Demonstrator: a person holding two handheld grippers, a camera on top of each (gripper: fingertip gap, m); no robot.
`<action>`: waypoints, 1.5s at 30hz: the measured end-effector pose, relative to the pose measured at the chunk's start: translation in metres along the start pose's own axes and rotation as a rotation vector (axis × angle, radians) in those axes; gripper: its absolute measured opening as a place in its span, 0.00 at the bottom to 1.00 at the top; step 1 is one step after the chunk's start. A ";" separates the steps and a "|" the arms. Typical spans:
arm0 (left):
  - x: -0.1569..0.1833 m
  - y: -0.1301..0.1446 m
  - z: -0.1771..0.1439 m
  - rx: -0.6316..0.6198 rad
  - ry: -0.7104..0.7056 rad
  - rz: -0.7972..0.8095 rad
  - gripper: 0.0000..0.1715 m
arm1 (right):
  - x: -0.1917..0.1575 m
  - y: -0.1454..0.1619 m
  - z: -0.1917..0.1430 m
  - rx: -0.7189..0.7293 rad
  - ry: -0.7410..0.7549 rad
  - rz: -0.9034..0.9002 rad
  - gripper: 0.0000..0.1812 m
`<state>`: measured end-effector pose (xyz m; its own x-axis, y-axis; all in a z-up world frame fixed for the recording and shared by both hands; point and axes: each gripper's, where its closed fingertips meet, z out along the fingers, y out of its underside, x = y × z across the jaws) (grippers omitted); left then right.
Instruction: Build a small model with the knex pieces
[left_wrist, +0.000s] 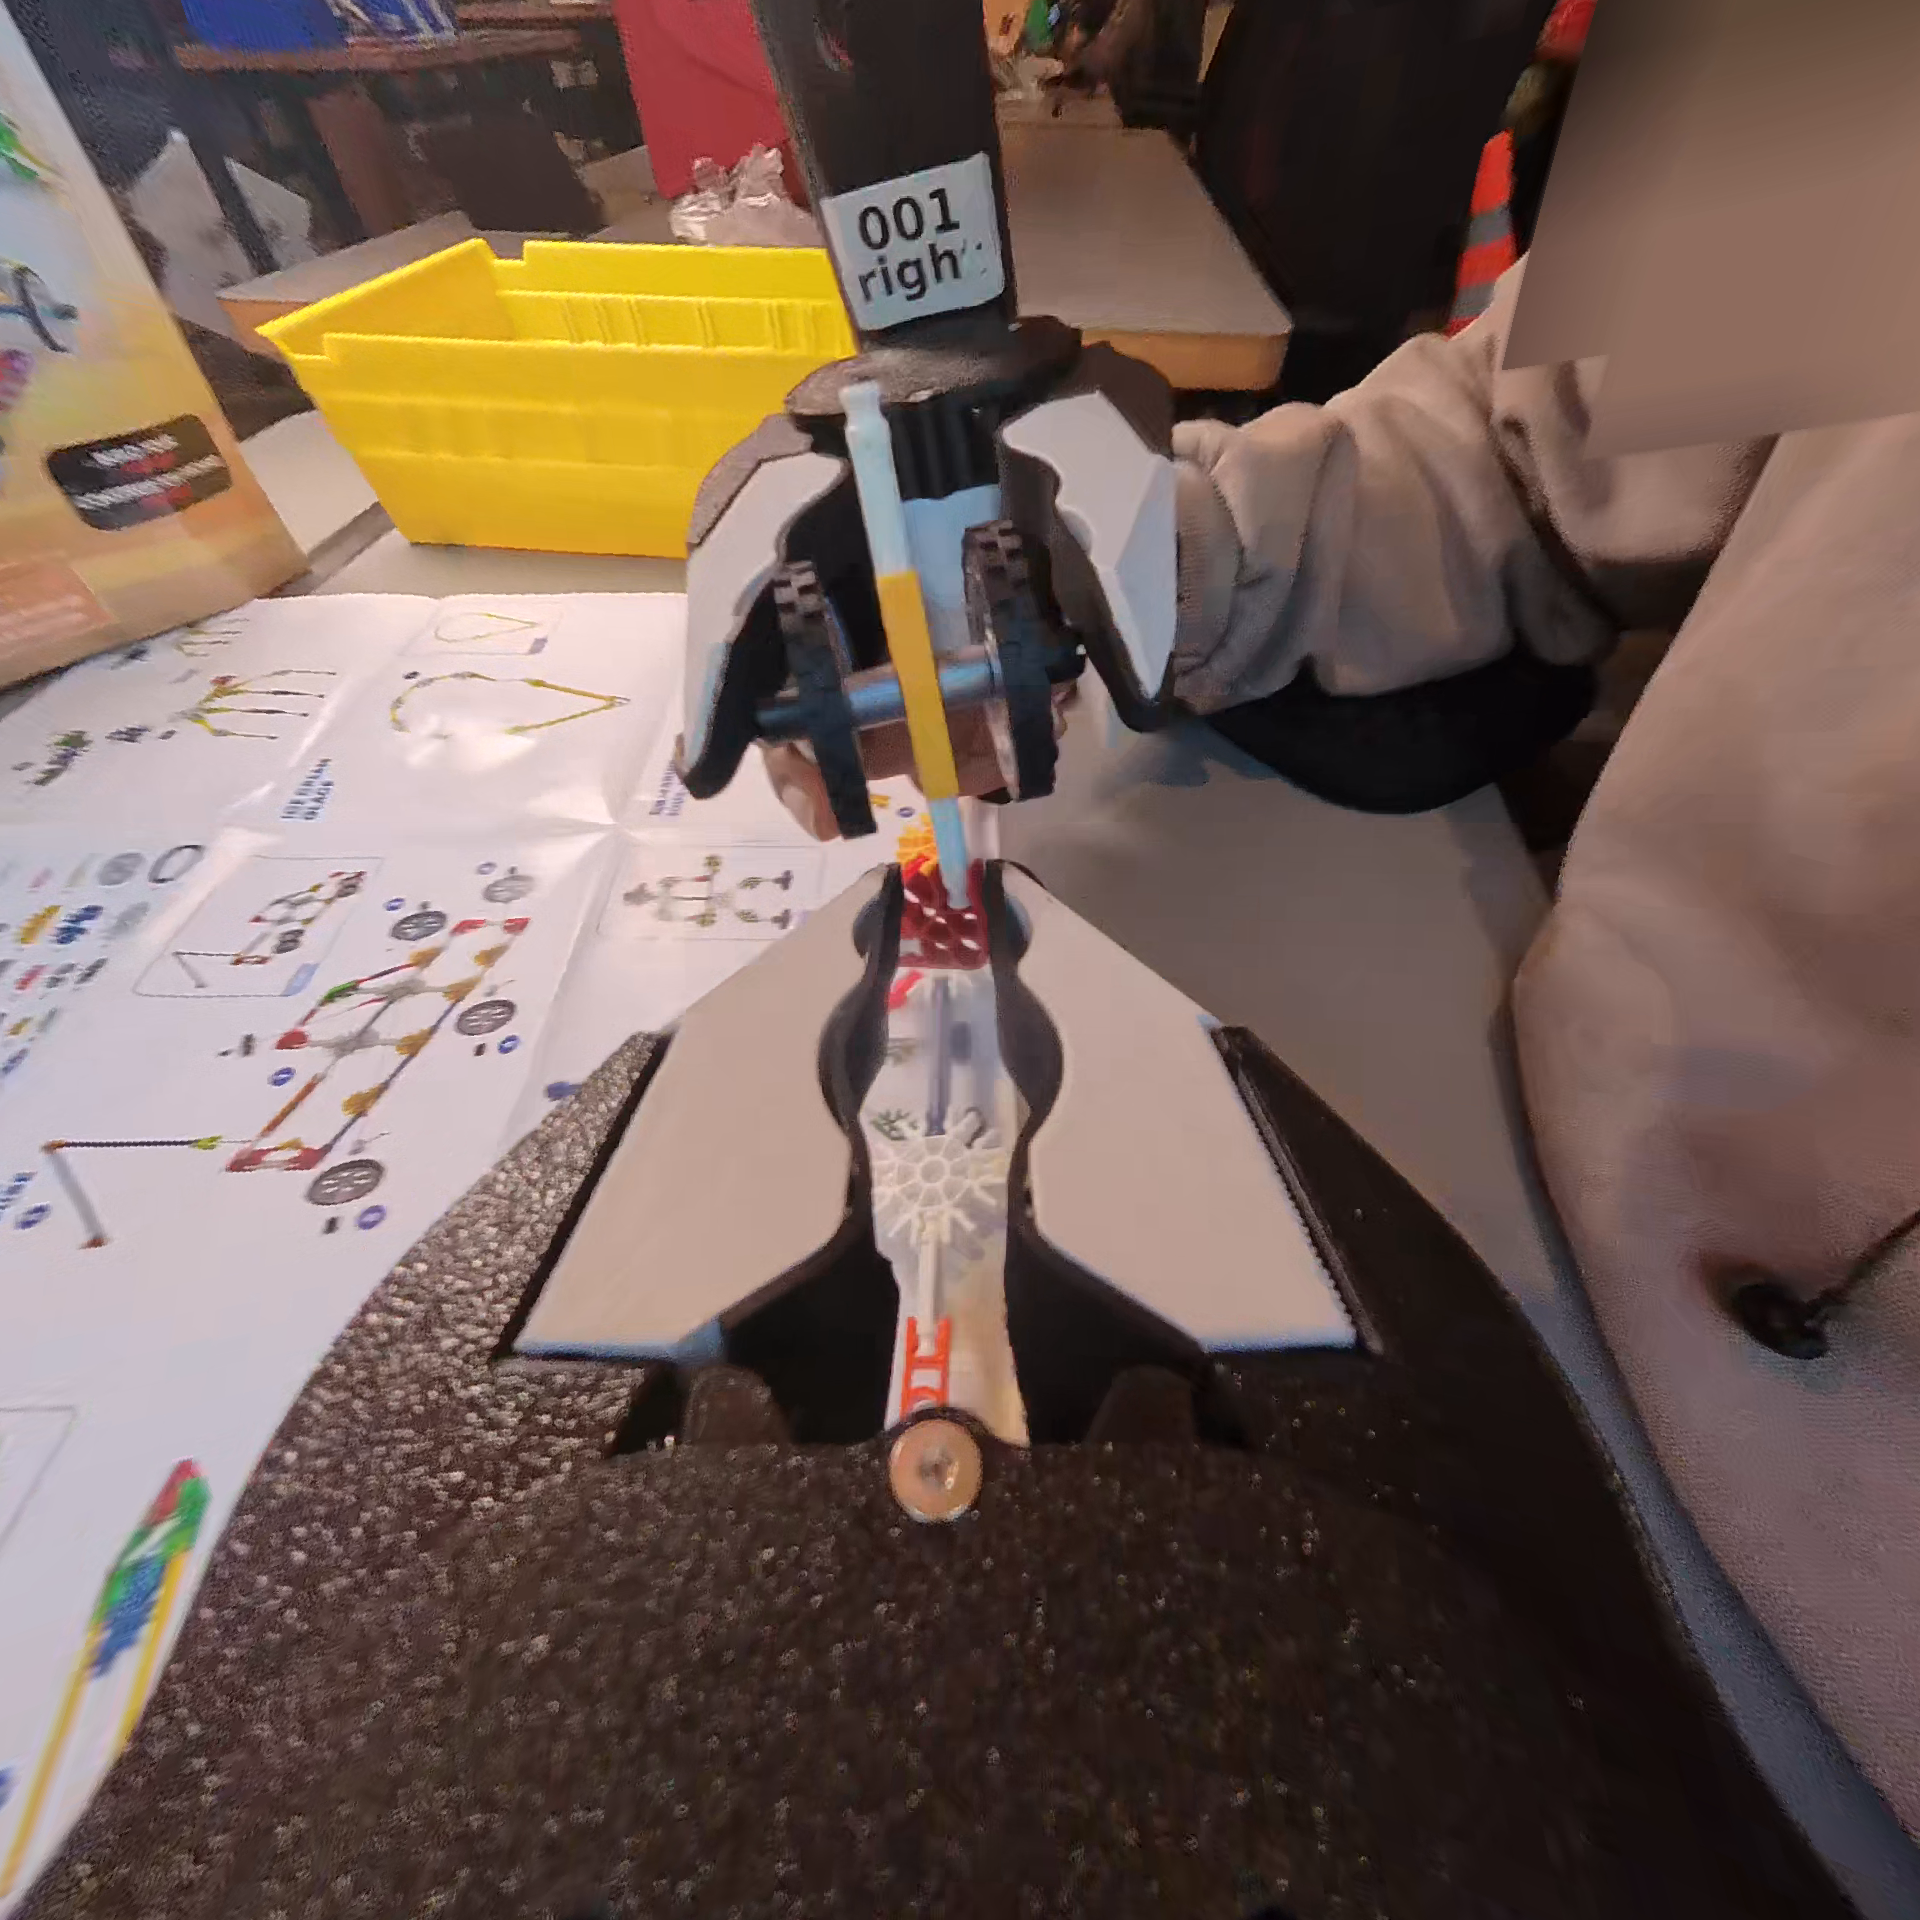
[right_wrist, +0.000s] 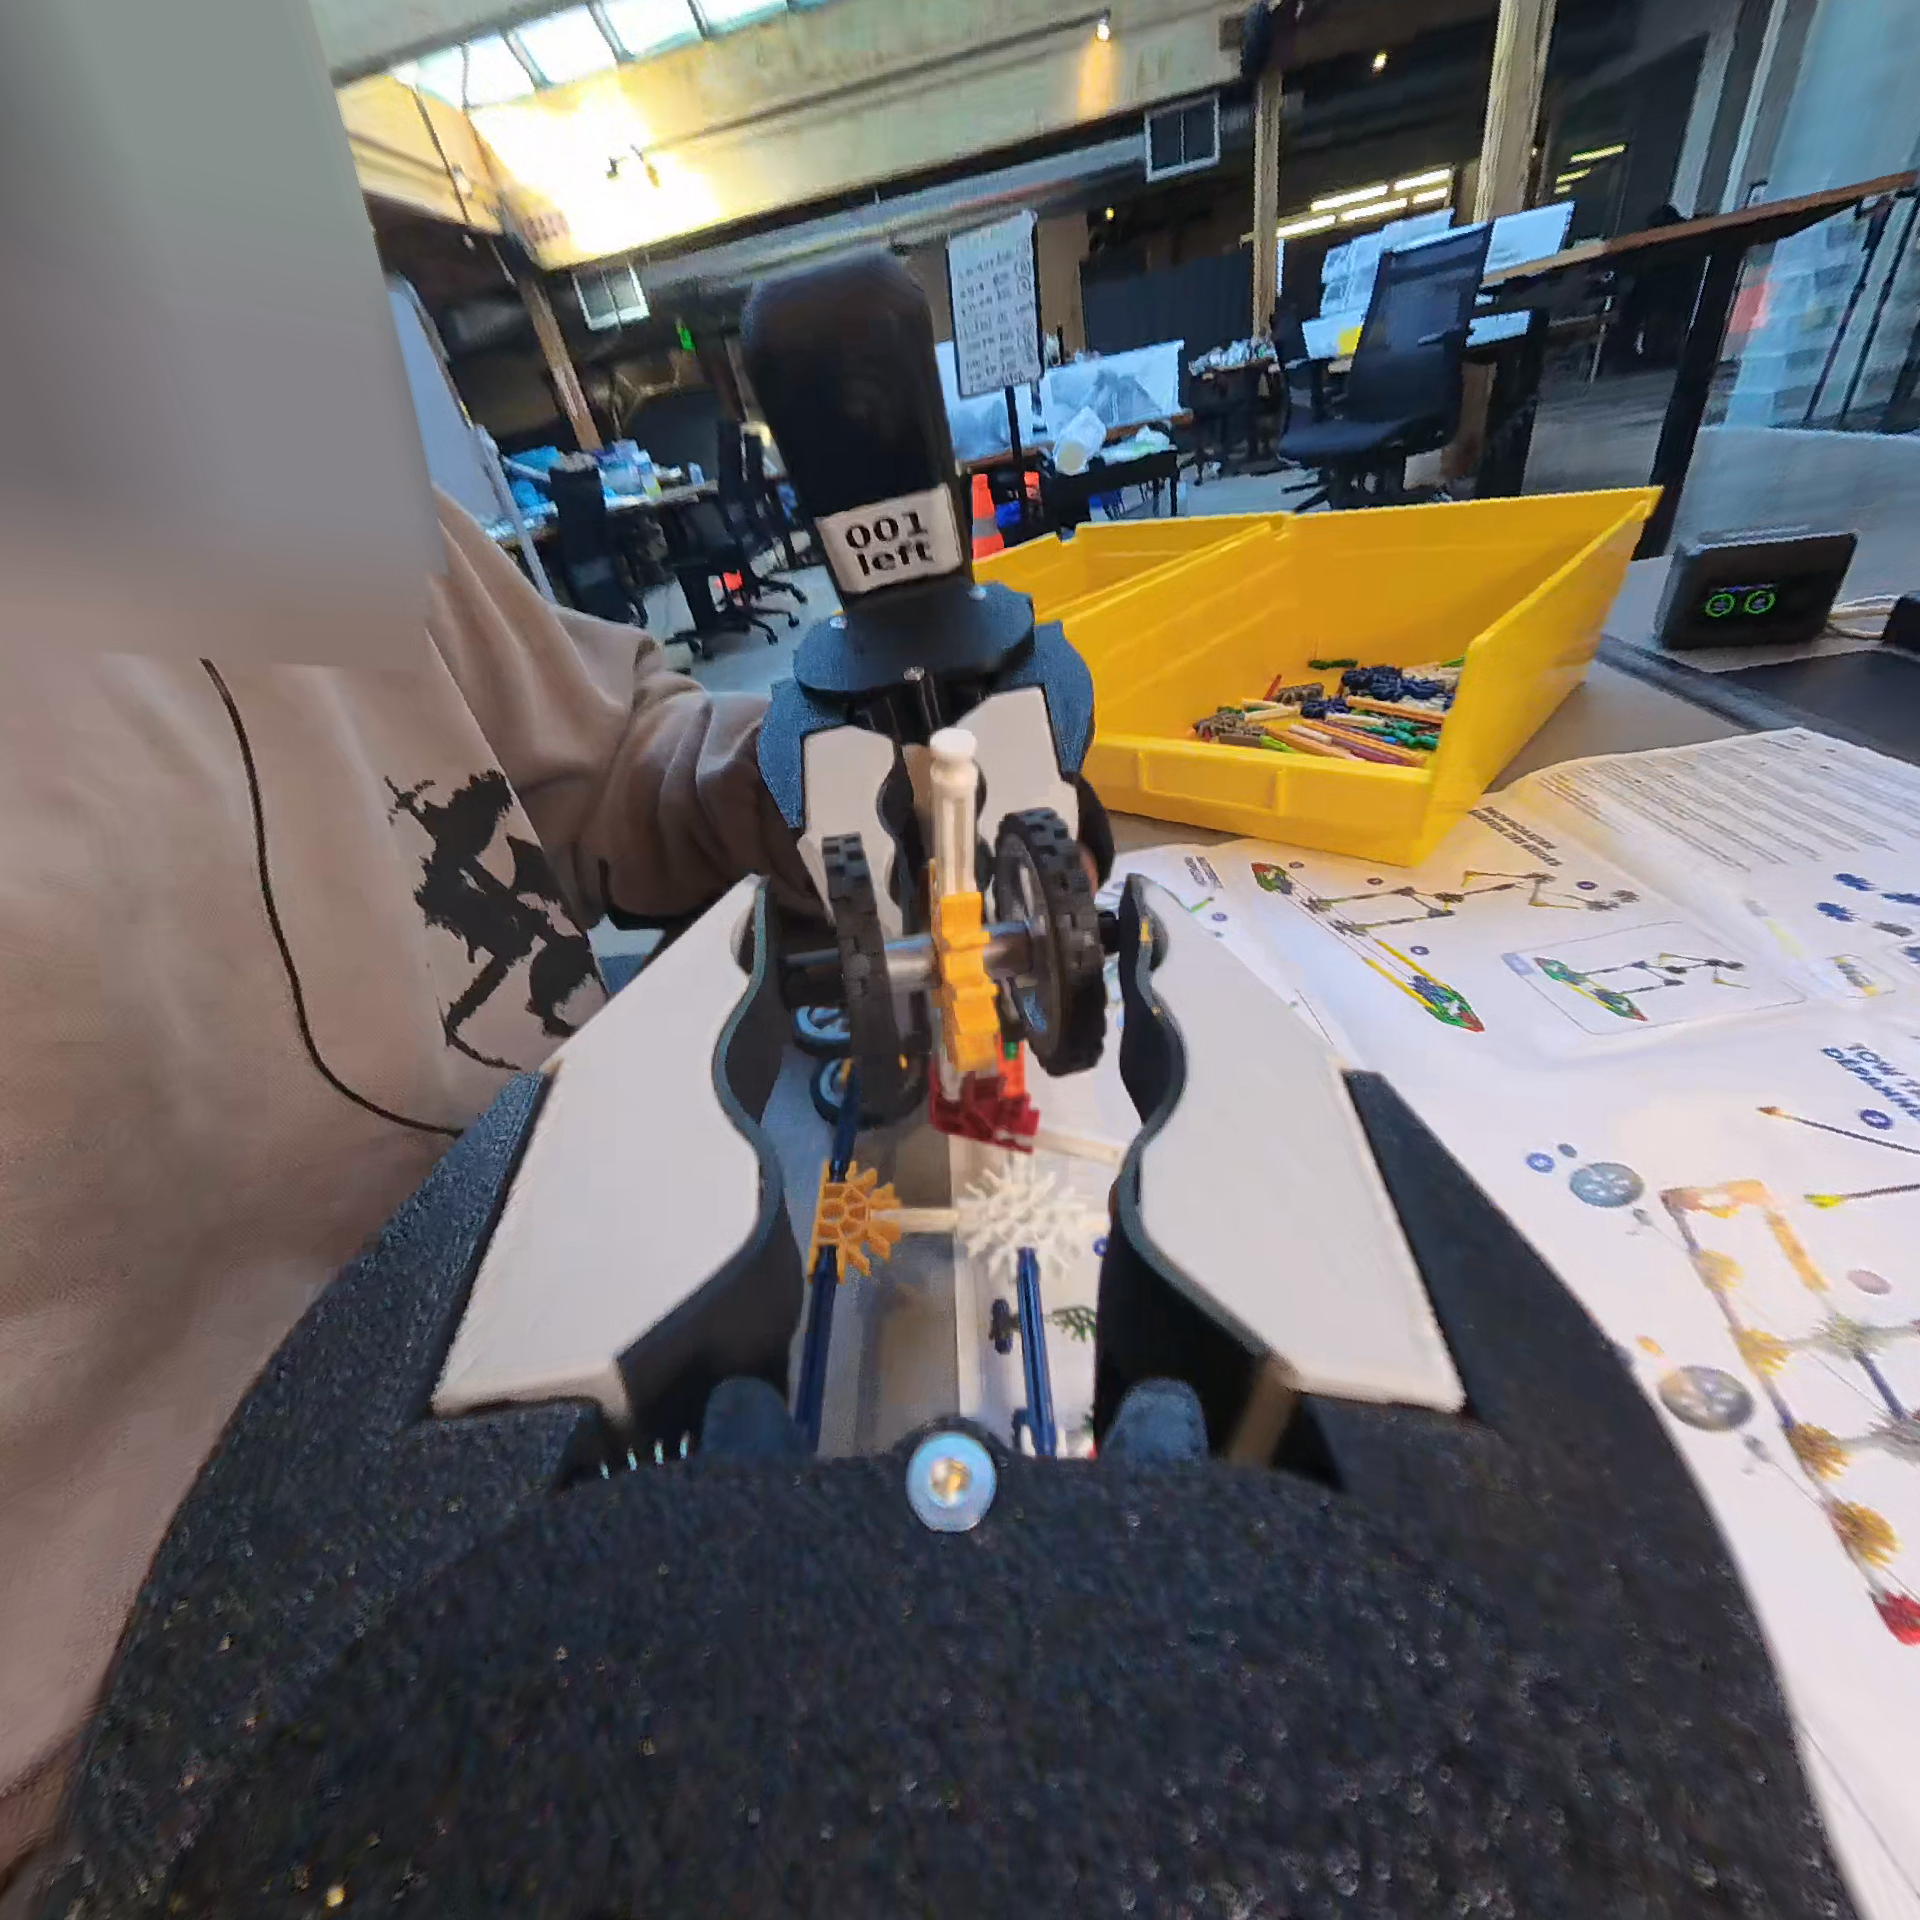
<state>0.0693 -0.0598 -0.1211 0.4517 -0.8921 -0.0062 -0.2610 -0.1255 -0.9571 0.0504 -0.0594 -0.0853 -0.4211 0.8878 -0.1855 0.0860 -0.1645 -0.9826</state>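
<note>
My left gripper (left_wrist: 940, 883) is shut on a red connector (left_wrist: 940, 920) of a rod-and-connector toy model. A white and yellow rod (left_wrist: 914, 665) rises from that connector. My right gripper (right_wrist: 951, 920) faces it and is shut across a grey axle (right_wrist: 914, 951) that carries two black wheels (right_wrist: 1049, 935). In the left wrist view its fingers (left_wrist: 727, 665) bracket the wheels (left_wrist: 816, 686). Yellow connectors (right_wrist: 961, 977) sit on the axle. Below lie a white snowflake connector (right_wrist: 1023, 1216), an orange one (right_wrist: 852, 1216) and blue rods. The left gripper (right_wrist: 935, 821) shows behind the wheels.
A printed instruction sheet (left_wrist: 312, 935) (right_wrist: 1558, 987) covers the table. A yellow bin (left_wrist: 561, 416) (right_wrist: 1351, 644) with several loose rods stands behind it. A cardboard box (left_wrist: 104, 416) is at the far left. A person's beige sleeve (left_wrist: 1351, 540) is close by. A small dark device (right_wrist: 1756, 587) sits far right. Only a small space, under 4 cm, lies between the two pairs of fingers.
</note>
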 end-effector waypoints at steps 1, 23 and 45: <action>0.004 -0.003 0.000 0.026 0.044 -0.053 0.10 | 0.000 -0.003 0.000 0.021 -0.007 0.014 0.35; -0.005 -0.011 -0.004 -0.075 -0.118 0.233 0.05 | 0.014 -0.013 0.003 0.298 -0.234 0.703 0.32; -0.031 -0.010 0.004 0.086 -0.168 -0.288 0.17 | 0.028 -0.025 0.004 0.370 0.113 0.221 0.32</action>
<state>0.0615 -0.0296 -0.1130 0.6325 -0.7406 0.2266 -0.0331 -0.3181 -0.9475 0.0325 -0.0324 -0.0661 -0.3258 0.8519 -0.4099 -0.1743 -0.4803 -0.8596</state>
